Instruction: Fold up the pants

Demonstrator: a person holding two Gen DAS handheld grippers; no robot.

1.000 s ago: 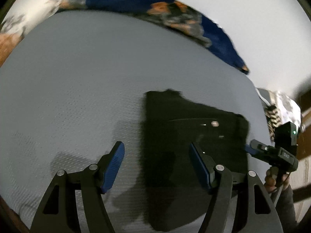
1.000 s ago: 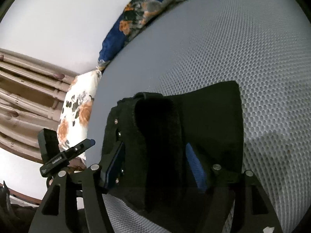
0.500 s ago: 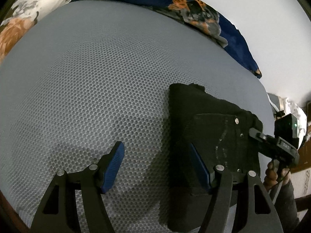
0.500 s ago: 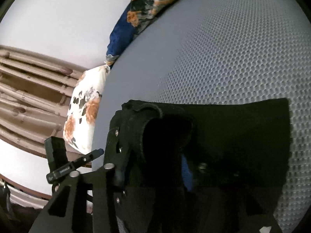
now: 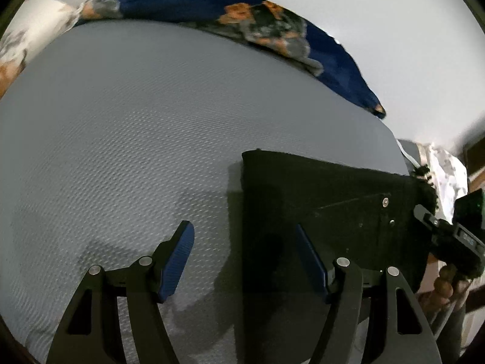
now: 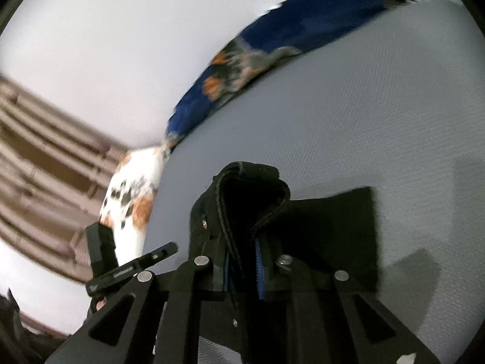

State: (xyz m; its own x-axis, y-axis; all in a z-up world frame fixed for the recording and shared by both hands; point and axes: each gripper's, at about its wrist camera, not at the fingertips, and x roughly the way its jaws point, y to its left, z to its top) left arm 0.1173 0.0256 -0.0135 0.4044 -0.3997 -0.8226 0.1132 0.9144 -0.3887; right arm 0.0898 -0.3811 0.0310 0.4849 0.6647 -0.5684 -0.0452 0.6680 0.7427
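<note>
Right wrist view: right gripper (image 6: 242, 268), jaws just closing, pinches the black pants (image 6: 327, 227) waistband on a grey mattress (image 6: 363, 115). Left gripper (image 5: 245, 257) hangs spread, empty.

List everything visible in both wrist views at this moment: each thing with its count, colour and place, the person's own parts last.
pants: one, black, folded, on the near right part of the mattress, waistband edge raised.
mattress: one, grey mesh cover, fills most of both views.
blanket: one, dark blue with orange flowers, along the far edge by the wall.
pillow: one, white with orange and dark flowers, off the mattress's right end.
wall: white, behind the blanket.
left gripper: black with blue pads, jaws open, nothing between them.
right gripper: black with blue pads, jaws just closed onto the waistband.
hand: one, holding the right gripper's handle.
</note>
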